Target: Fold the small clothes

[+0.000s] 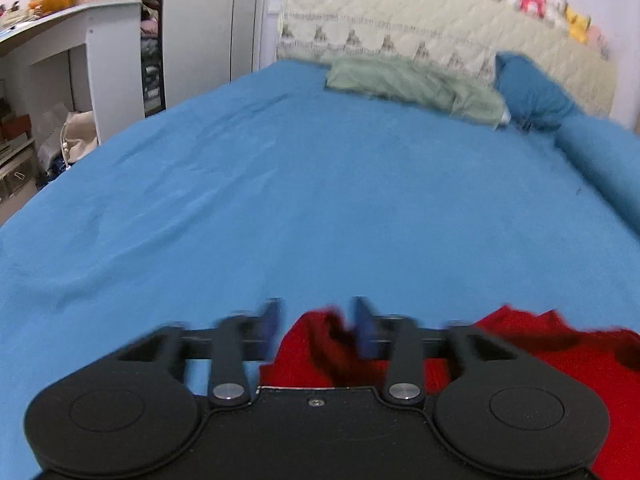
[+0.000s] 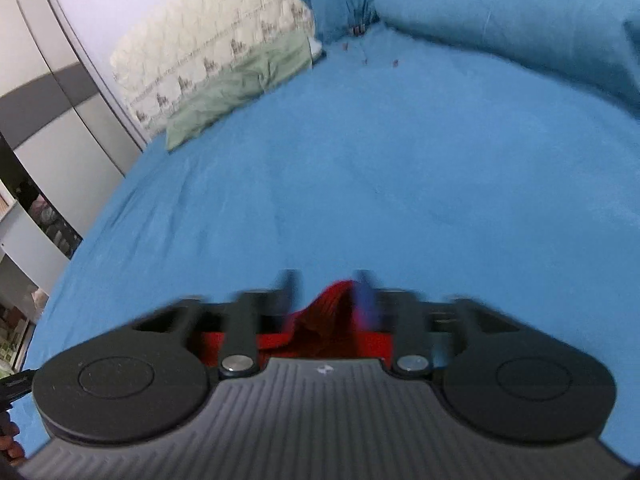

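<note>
A red garment [image 1: 560, 356] lies on the blue bed sheet [image 1: 304, 184] at the near edge of the left wrist view, running off to the right. My left gripper [image 1: 317, 316] stands open, its blurred fingers on either side of a raised fold of the red cloth. In the right wrist view the red garment [image 2: 332, 312] bunches up between the fingers of my right gripper [image 2: 327, 286], which is also open with a gap around the cloth. Most of the garment is hidden under both grippers.
A green folded cloth [image 1: 416, 84] and blue pillows [image 1: 532, 92] lie at the head of the bed against a cream quilted headboard [image 1: 400, 20]. A white desk [image 1: 80, 40] and wardrobe [image 1: 208, 20] stand left of the bed.
</note>
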